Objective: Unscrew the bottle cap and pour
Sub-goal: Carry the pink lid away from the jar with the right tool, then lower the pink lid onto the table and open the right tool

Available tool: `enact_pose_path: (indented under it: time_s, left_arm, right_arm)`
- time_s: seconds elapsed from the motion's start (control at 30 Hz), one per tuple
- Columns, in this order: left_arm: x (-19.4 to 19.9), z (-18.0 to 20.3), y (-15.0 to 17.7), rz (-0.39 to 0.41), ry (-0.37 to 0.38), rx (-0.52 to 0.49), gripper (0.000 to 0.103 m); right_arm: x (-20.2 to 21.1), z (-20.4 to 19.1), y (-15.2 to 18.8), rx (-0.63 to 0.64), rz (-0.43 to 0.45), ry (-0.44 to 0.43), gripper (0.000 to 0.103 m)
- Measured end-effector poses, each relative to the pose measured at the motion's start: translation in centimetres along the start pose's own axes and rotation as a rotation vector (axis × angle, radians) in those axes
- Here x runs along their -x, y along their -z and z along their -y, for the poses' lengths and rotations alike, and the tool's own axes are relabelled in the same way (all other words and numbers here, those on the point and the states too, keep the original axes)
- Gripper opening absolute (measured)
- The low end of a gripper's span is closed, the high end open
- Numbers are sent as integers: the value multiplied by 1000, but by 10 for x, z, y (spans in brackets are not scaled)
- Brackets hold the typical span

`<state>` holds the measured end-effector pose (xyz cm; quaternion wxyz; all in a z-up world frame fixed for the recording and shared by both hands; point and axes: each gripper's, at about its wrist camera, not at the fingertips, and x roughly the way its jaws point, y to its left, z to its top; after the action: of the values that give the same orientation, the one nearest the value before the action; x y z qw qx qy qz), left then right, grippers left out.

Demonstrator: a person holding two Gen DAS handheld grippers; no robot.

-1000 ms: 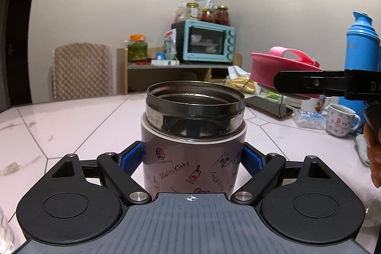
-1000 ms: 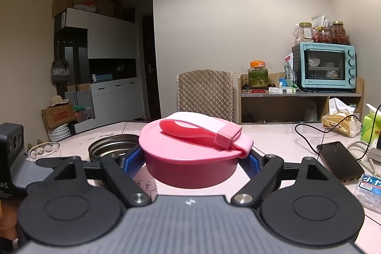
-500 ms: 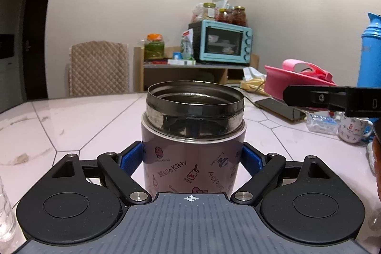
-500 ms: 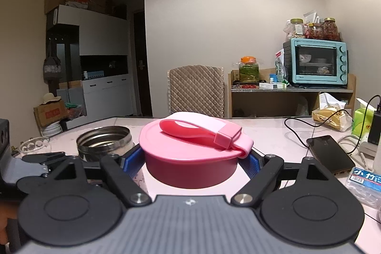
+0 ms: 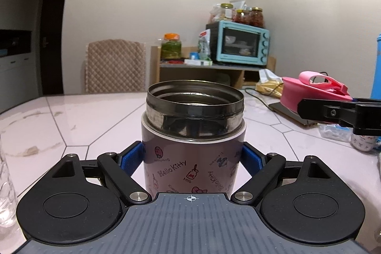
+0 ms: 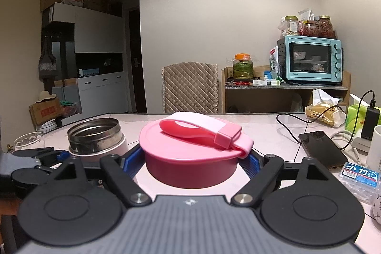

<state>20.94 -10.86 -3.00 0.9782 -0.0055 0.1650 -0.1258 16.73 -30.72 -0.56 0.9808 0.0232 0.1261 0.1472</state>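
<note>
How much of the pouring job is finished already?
The unscrewing looks done: the pink lid is off and held in the right gripper, off to the side of the Hello Kitty food jar. The left gripper clamps the jar upright with its steel mouth open. Pouring is what is left; a clear glass stands beside the jar, though whether it is the target I cannot tell.

"Hello Kitty", "Milk" on flask (image 5: 190, 166)

- The counter (image 6: 273, 135) is pale marble-look tile with dark hexagonal seams.
- A black phone (image 6: 321, 146) lies flat on it, cable beside.
- A small blue-labelled plastic pack (image 6: 359, 176) lies near the phone.
- A glass (image 5: 6, 187), possibly empty, stands at the left edge.
</note>
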Motion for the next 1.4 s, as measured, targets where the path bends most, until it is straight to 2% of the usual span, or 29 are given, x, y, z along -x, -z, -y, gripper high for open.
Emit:
enact_pose_path:
  time_s: [0.6,1.4]
  left_arm:
    - [1,12,1,2,-77,30,90]
    - [-2,17,3,6,-126,45,90]
  right_arm:
    - [-3,7,7,-12,-15,1,85]
    - [-7,11,13,-11,-49,40,85]
